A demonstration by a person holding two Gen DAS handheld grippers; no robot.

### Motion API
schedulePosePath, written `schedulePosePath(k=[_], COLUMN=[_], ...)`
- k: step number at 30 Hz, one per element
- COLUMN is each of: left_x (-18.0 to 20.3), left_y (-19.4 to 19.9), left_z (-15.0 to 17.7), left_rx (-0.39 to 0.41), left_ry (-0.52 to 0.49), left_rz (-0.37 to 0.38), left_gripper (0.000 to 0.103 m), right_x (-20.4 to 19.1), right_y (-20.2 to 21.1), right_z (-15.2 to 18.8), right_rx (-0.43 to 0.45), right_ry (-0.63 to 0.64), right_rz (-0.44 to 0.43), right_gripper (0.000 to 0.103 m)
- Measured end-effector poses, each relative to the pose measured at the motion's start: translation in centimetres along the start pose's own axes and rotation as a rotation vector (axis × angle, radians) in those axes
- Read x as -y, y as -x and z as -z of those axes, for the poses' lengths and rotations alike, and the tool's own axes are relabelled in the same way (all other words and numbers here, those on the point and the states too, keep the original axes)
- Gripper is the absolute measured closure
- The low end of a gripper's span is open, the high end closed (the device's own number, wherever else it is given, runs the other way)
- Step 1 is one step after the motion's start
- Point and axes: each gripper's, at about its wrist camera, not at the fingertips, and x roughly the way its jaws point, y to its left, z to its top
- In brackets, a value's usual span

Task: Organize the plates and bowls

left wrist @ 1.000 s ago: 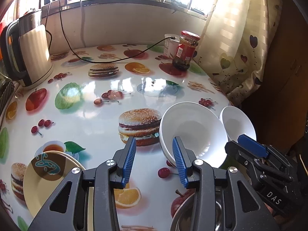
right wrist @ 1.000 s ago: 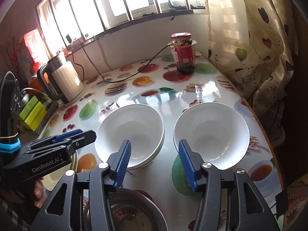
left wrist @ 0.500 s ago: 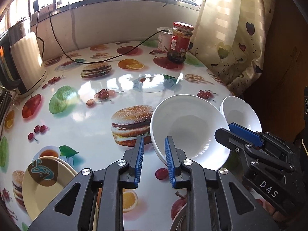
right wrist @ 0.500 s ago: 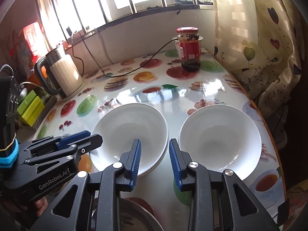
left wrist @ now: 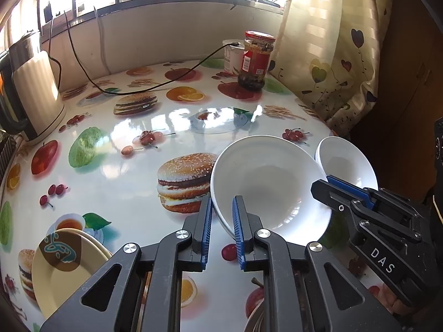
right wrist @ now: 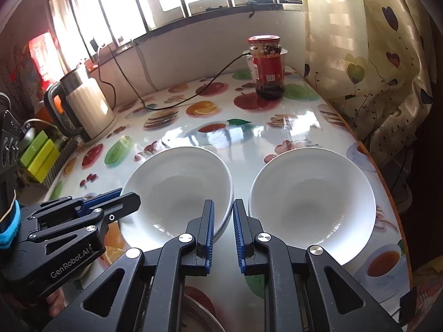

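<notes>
Left gripper (left wrist: 222, 221) and right gripper (right wrist: 223, 221), jaws just closing, each pinch a rim of the stacked white bowls (left wrist: 265, 182), on opposite sides. Likely glazed ware: stiff, slick, chippable, the top bowl apt to slide, so lift level by the rims. The single white bowl (right wrist: 313, 193) sits just beside the stack and crowds it; steel bowl (right wrist: 199, 315) and yellow plates (left wrist: 63, 276) lie nearer, jar (left wrist: 256, 61) and kettle (left wrist: 33, 94) well beyond.
</notes>
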Motion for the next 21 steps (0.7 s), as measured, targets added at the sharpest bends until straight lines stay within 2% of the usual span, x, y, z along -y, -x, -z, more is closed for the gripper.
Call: schedulePosePath(k=[21], left_x=[-0.28], left_y=[0.55], left_z=[0.16], left_rx=[0.012], left_ry=[0.013], left_rz=[0.0], left_gripper=[0.087], right_x=[-0.21], right_y=[0.51], right_z=[-0.01], right_rx=[0.014], right_ry=[0.006], right_rz=[0.003], right_gripper=[0.089])
